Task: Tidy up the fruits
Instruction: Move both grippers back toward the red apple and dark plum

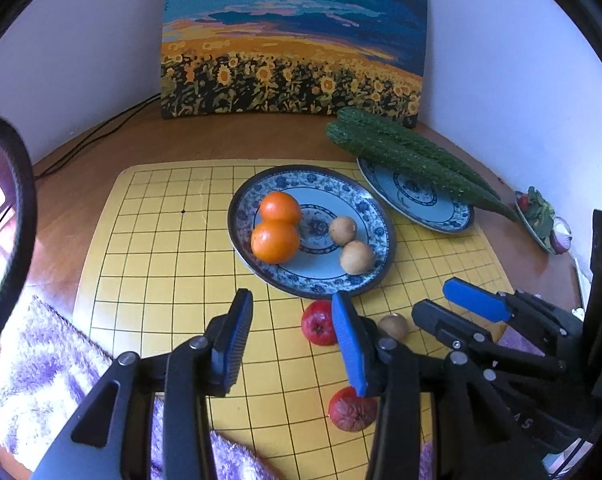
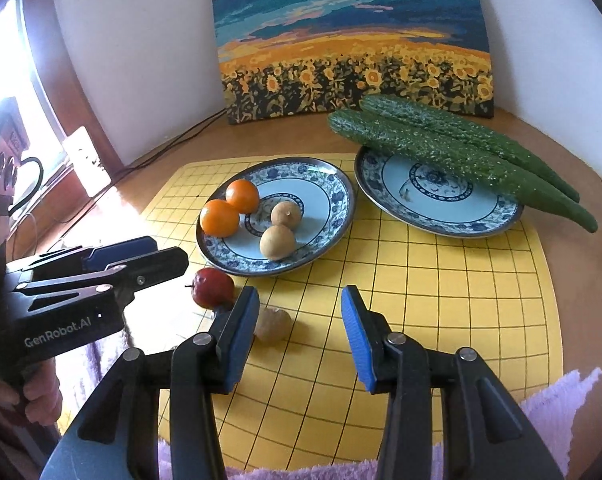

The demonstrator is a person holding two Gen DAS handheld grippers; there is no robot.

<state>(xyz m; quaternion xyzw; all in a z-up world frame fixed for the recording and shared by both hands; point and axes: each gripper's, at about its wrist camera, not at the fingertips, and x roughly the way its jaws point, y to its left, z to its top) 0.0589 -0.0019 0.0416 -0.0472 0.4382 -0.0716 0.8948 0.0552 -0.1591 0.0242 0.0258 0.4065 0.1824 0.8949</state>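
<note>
A blue-patterned plate [image 1: 365,208] [image 2: 333,192] on the yellow grid mat holds two oranges [image 1: 277,228] [image 2: 231,208] and two brown longans [image 1: 351,248] [image 2: 281,228]. On the mat in front of it lie a red fruit [image 1: 317,322] [image 2: 212,287] and a loose longan [image 1: 395,326] [image 2: 275,324]. A second, wrinkled red fruit [image 1: 351,410] lies nearer, by my left gripper's right finger. My left gripper [image 1: 293,340] is open and empty above the mat. My right gripper [image 2: 301,336] is open and empty, its left finger beside the loose longan.
A second patterned plate [image 1: 441,208] [image 2: 441,204] carries two cucumbers [image 1: 413,156] [image 2: 461,148]. A sunflower painting [image 1: 293,40] [image 2: 353,40] leans on the wall. A small dish of vegetables [image 1: 541,216] sits at the right. A purple fluffy cloth [image 1: 49,368] [image 2: 557,412] lies at the near edge.
</note>
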